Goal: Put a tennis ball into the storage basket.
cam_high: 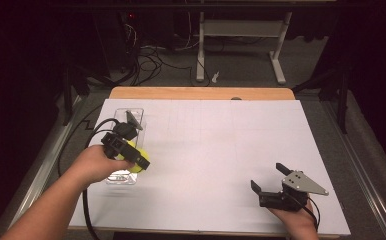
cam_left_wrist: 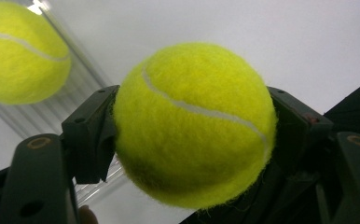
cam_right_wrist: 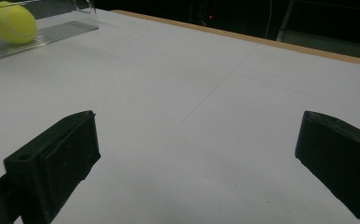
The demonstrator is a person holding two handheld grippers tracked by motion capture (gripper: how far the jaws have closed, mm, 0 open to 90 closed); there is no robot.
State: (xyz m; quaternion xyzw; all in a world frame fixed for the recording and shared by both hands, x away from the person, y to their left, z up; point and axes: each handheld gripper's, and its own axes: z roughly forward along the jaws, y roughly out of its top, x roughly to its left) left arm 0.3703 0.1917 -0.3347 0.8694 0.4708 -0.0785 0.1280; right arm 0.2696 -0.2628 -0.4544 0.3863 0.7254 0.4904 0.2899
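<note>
Two tennis balls show in the left gripper view: we see one tennis ball [cam_left_wrist: 194, 123] pinched between our left gripper's [cam_left_wrist: 192, 135] black jaws, their pads pressing into its felt on both sides, and a second tennis ball [cam_left_wrist: 22, 51] farther off, in the upper left corner, lying against the clear ribbed tray [cam_left_wrist: 82, 86]. From the high view, the held ball [cam_high: 138, 162] sits at the left side of the table, over the near end of the clear tray [cam_high: 131, 112], with the left gripper [cam_high: 131, 155] wrapped around it and our left hand [cam_high: 93, 165] just behind. We cannot tell whether the ball touches the tray floor.

Well apart, near the front right edge of the white table sheet [cam_high: 221, 145], our right hand [cam_high: 293, 217] holds the right gripper [cam_high: 271, 180], with its jaws spread wide and nothing between them. In the right gripper view, those jaws [cam_right_wrist: 197, 149] frame bare white sheet, with a tennis ball [cam_right_wrist: 11, 22] on the tray [cam_right_wrist: 52, 30] far off in the upper left.
</note>
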